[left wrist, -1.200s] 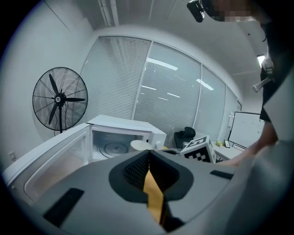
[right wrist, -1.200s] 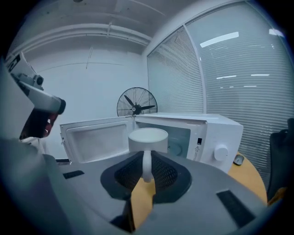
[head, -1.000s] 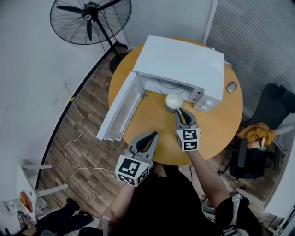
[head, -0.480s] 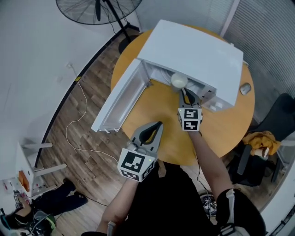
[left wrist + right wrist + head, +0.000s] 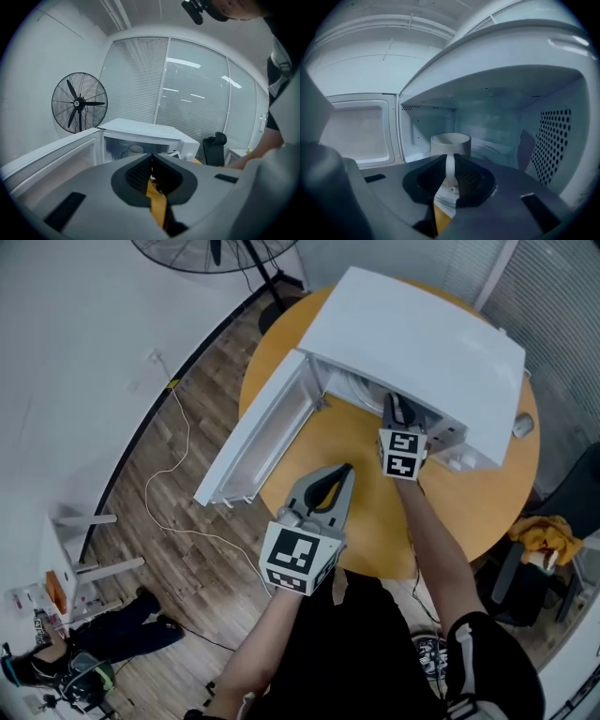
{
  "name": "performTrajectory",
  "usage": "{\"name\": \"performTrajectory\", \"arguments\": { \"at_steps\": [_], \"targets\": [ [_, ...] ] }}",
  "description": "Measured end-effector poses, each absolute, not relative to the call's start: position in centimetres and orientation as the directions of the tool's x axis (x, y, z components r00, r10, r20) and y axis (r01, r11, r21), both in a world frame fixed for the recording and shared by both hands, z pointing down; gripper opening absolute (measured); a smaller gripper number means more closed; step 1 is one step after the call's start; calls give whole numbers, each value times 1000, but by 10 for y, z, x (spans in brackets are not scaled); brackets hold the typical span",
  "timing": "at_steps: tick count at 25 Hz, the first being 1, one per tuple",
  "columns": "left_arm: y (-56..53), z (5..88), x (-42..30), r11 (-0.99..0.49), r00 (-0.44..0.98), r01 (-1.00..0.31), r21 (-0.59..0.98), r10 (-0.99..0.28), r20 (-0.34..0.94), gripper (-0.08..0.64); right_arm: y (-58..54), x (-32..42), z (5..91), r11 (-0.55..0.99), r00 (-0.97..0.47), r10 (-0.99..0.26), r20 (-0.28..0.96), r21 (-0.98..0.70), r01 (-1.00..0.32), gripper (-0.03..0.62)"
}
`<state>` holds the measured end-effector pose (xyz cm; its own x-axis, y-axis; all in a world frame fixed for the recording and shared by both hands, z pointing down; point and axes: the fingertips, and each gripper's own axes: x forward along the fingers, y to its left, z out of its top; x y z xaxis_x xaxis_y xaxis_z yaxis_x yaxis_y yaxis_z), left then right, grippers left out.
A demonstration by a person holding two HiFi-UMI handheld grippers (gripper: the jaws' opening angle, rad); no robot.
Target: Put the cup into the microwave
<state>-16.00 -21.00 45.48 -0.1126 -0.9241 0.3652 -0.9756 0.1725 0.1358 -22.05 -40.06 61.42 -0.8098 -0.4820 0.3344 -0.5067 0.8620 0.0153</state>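
Note:
The white microwave (image 5: pixel 422 343) stands on the round wooden table (image 5: pixel 469 512) with its door (image 5: pixel 258 442) swung open to the left. My right gripper (image 5: pixel 396 409) reaches into the opening, and the microwave's top hides the cup in the head view. In the right gripper view the white cup (image 5: pixel 450 143) is upright inside the cavity (image 5: pixel 555 136), and my right gripper (image 5: pixel 450 163) is shut on its handle. The left gripper (image 5: pixel 342 474) hovers over the table in front of the door, shut and empty. From the left gripper (image 5: pixel 151 158) view, the cup (image 5: pixel 136 150) shows inside the microwave (image 5: pixel 145 133).
A computer mouse (image 5: pixel 522 426) lies on the table right of the microwave. A standing fan (image 5: pixel 78 103) is behind the table to the left. A dark office chair (image 5: pixel 215 147) stands to the right. A white cable (image 5: pixel 178 512) trails over the wooden floor.
My right gripper has carried the cup forward from the table in front of the opening into the microwave cavity. The left gripper has also moved forward a little.

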Motion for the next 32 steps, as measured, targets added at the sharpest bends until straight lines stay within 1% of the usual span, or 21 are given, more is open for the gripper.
{"name": "performTrajectory", "arguments": {
  "at_steps": [15, 23, 25, 29, 32],
  "targets": [
    [-218, 448, -169, 161, -107, -978, 130, -931, 350, -2, -427, -251, 618, 834, -782, -543, 306, 86, -545, 63],
    [-213, 445, -168, 166, -111, -977, 130, -929, 354, -2, -437, -250, 622, 830, -769, -552, 322, 122, -544, 72],
    [-213, 444, -168, 164, -109, -978, 130, -930, 352, -2, -437, -248, 621, 828, -766, -554, 326, 120, -548, 86],
    [-211, 443, -167, 161, -109, -980, 120, -929, 353, -2, -433, -247, 615, 832, -772, -546, 325, 103, -545, 142],
    [-209, 444, -163, 163, -110, -979, 123, -928, 355, -2, -428, -243, 614, 838, -782, -536, 317, 83, -540, 156]
  ]
}}
